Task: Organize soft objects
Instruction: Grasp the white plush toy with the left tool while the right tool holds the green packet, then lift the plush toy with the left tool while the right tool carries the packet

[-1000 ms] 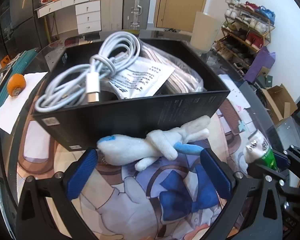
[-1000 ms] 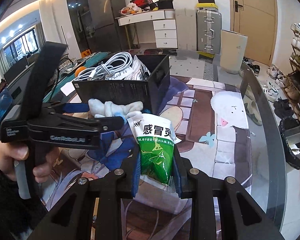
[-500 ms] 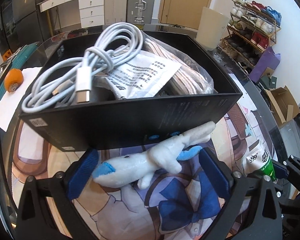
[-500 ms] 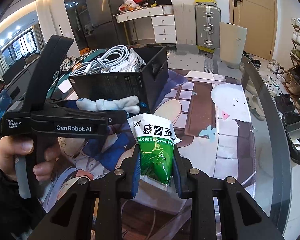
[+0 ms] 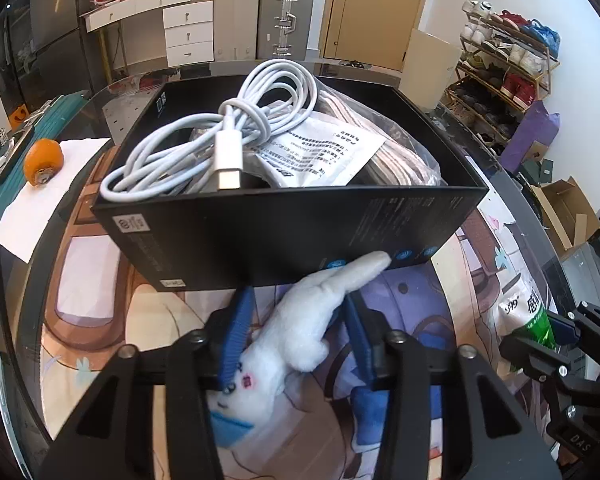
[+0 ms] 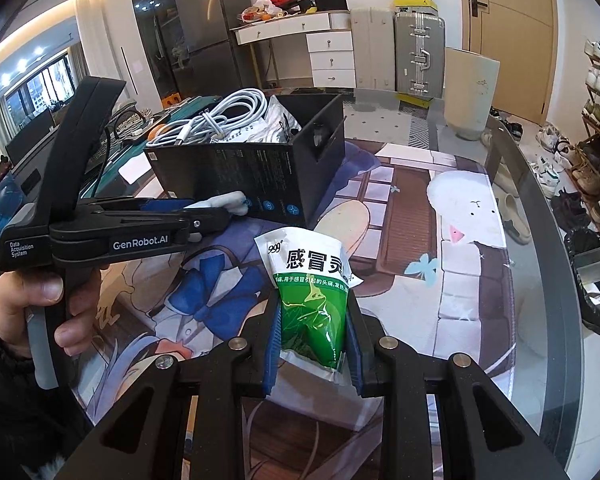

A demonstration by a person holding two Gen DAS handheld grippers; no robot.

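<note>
Glass table [image 6: 540, 208] under a printed anime mat | your left gripper [image 5: 296, 334] has just closed from wide open onto the white plush toy [image 5: 300, 332], ear tip touching the black box [image 5: 284, 232] | right gripper [image 6: 312, 332] stays clamped on the green medicine pouch [image 6: 312, 292] | both look ready to lift into the box | toy's lower body hidden behind fingers; box contents beneath the white cable [image 5: 220, 140] unclear

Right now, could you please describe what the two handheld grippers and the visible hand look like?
Both are matte black plastic frames with silver screw heads and ribbed blue pads lining the fingers. The left gripper, seen from the right wrist view, has a pistol-style handle, a grey trigger and white lettering: "GenRobot.AI" and "Data Acquisition System". The hand on it is bare, with a dark sleeve. The right gripper matches. No cables show.
</note>
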